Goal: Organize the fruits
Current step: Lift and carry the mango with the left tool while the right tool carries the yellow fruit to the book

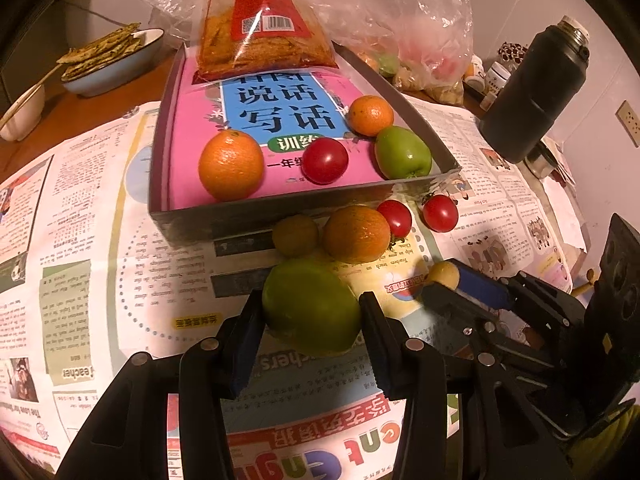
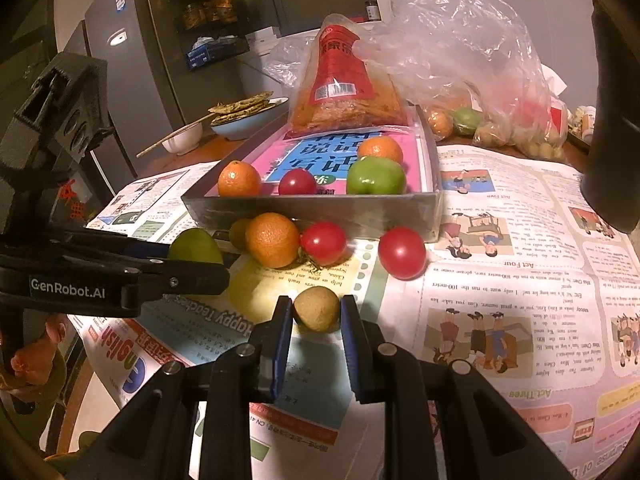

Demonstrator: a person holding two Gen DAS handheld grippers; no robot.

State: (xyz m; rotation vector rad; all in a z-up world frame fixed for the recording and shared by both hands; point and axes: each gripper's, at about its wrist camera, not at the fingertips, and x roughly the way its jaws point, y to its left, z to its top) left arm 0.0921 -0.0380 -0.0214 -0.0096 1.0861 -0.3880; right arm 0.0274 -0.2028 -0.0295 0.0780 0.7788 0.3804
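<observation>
The left gripper grips the green fruit on the table, near the box. The right gripper clamps the small fruit. Lift both straight up, gently, without bumping the orange.

Beyond your left gripper, the snack packet runs off the top edge, its label cut. The fruit in the plastic bag beyond your right gripper blurs behind film; its pads hide the small brown fruit's sides
</observation>
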